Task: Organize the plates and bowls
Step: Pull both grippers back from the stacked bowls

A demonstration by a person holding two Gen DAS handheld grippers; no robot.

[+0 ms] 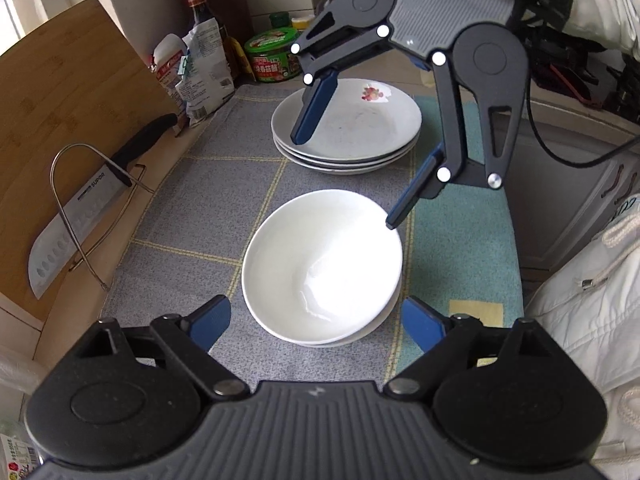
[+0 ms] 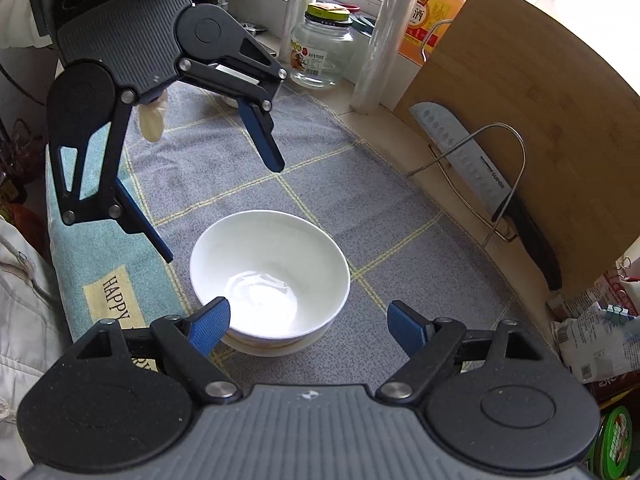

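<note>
Bowls point(image 1: 322, 268) — two nested | plates point(image 1: 346, 128) — three stacked | left tool point(image 1: 316, 320), right tool point(image 2: 308, 322) both released

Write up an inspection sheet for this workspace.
Surface: grey checked cloth spread over the counter.
Job's things: stacked white bowls; stacked plates beyond them.
Clutter: knife in a wire rack against a cutting board; sauce bottle, green tub, glass jar.
Grippers: left gripper open; right gripper open, both empty.
Cables: black cable at the counter's edge.
Surroundings: window behind.
</note>
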